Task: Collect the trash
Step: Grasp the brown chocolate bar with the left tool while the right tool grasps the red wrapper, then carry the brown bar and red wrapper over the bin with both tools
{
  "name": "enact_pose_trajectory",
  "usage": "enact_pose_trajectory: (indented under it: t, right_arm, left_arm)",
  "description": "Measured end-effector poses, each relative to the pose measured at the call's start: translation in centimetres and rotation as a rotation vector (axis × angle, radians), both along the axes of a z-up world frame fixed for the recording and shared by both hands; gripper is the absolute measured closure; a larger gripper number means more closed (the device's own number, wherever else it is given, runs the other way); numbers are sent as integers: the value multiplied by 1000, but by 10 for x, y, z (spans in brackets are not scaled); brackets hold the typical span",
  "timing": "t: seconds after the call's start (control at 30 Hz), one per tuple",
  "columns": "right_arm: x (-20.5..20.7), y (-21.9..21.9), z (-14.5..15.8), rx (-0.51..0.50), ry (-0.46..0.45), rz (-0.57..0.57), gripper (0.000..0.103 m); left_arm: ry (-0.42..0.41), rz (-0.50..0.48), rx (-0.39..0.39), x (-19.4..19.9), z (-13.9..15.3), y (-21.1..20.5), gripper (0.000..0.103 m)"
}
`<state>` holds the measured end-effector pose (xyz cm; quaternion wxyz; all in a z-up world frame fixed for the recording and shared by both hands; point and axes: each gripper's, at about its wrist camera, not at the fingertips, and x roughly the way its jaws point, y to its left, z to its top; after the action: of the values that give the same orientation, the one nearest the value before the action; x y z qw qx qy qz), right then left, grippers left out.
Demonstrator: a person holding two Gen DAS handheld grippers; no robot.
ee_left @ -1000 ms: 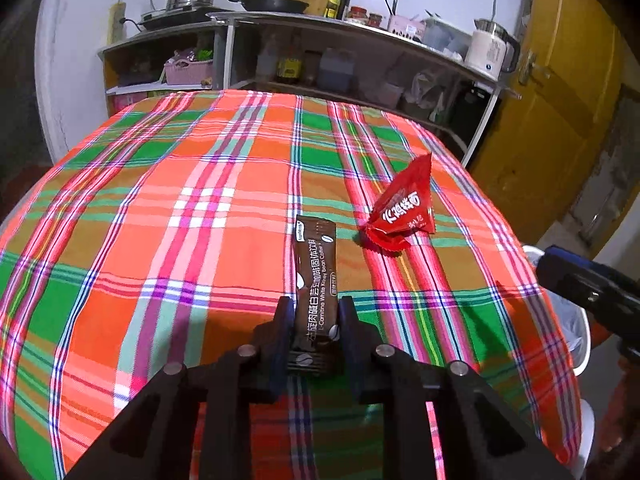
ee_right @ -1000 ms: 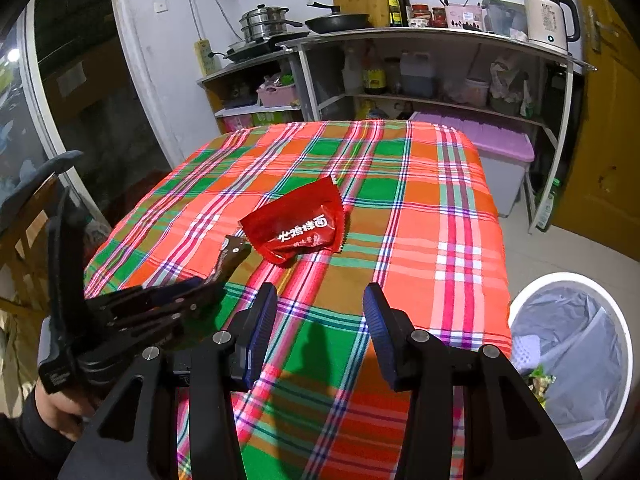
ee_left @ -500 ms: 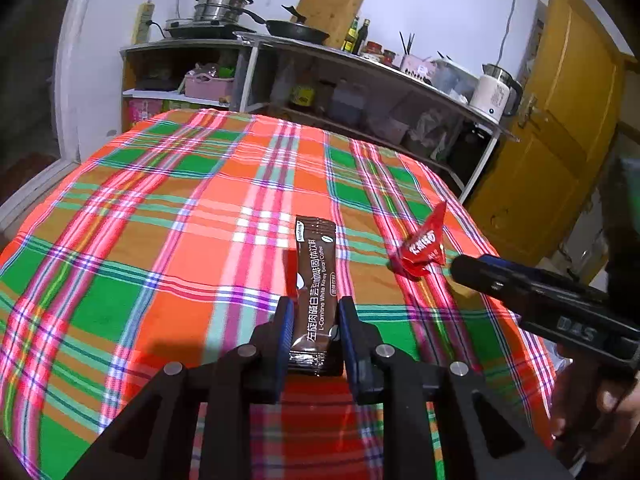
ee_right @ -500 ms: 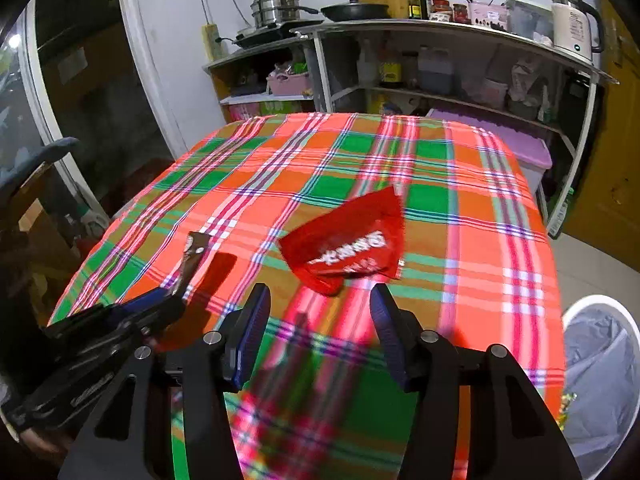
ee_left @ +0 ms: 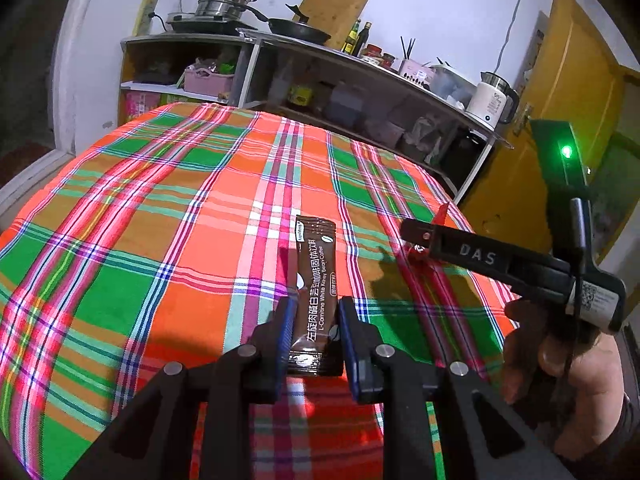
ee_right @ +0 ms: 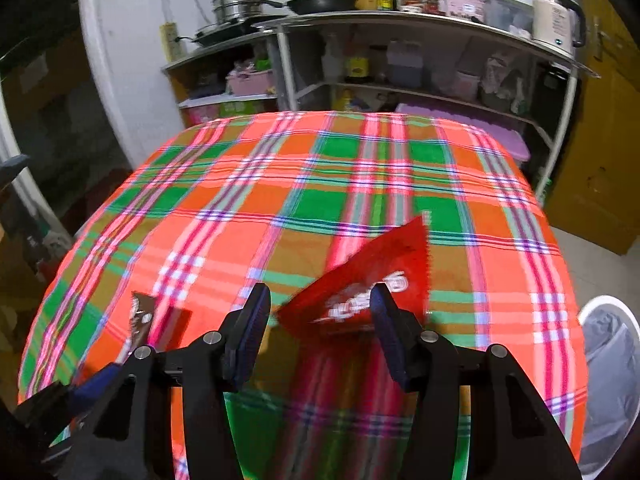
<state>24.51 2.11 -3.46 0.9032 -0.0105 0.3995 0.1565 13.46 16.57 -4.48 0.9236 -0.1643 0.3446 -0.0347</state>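
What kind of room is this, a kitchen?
Most likely a home kitchen: pots and a frying pan sit on a metal shelf beside a kettle, behind a table with a plaid cloth.

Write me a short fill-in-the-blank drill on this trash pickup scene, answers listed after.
1. The left gripper is shut on a ____ coffee sachet.
2. The right gripper, jaws apart, straddles the ____ snack wrapper.
3. The trash bin stands off the table's ____ edge in the right wrist view.

Answers: brown; red; right
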Motion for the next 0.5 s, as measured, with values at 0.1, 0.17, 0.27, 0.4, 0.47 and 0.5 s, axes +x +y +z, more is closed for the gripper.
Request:
enact_pose_trajectory:
  t: [0.1,0.17,0.27,0.4,0.47,0.5]
  right_arm:
    - [0,-15,0,20,15,-32,50]
    - [0,-26,-1,34,28,-58,50]
    - [4,-39,-5,70,69,-80,50]
    - [13,-43,-7,105,90,-63,50]
    - [19,-40,-10,103,104,-46,50]
    - [24,-39,-13,110,126,-39,50]
  left_arm:
    - [4,0,-2,1,-2,0,80]
    - [4,1,-1,1,-2,-1,80]
    - [6,1,2,2,-2,-2,80]
    - [7,-4,7,2,-2,-4,80]
    - [7,-9,9,3,-2,-6,80]
    - [7,-11,11,3,-1,-7,80]
